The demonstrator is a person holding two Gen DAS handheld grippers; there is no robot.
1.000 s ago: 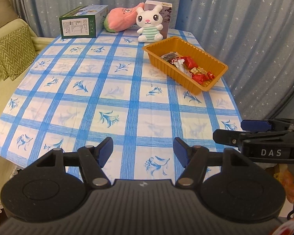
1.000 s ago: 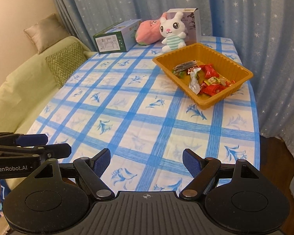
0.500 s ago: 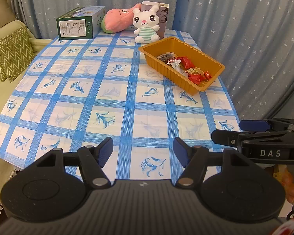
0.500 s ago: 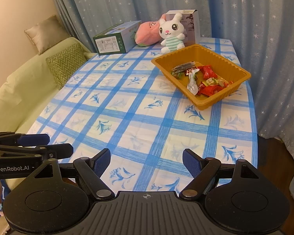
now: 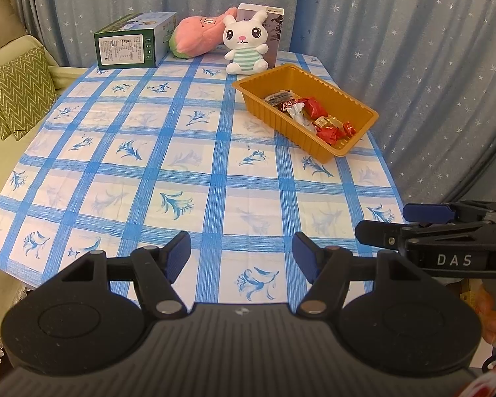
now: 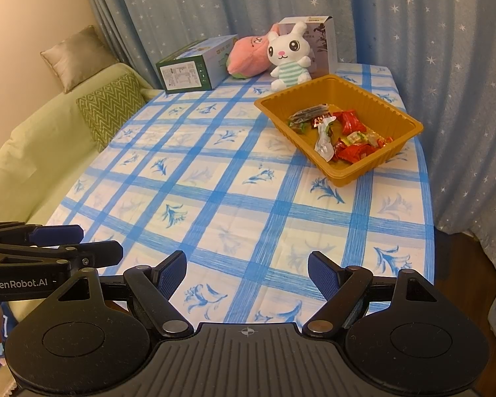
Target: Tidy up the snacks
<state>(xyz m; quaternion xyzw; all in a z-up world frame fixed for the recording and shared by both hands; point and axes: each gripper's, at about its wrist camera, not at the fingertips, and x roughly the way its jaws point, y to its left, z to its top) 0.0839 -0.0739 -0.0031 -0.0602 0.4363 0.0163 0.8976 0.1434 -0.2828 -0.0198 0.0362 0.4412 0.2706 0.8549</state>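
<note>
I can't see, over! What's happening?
Both tools open, empty. Snacks all in tray. Nothing in the way.

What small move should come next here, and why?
Probably none beyond pulling both back: every snack visible already lies in the orange tray, and the left hand-held gripper and right hand-held gripper are open and empty.

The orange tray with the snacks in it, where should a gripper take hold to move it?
Grip the orange tray by its flat, out-turned rim at the near corner, coming from above with one finger inside the wall and one outside. That corner faces the open right gripper, and the snacks lie further in.
</note>
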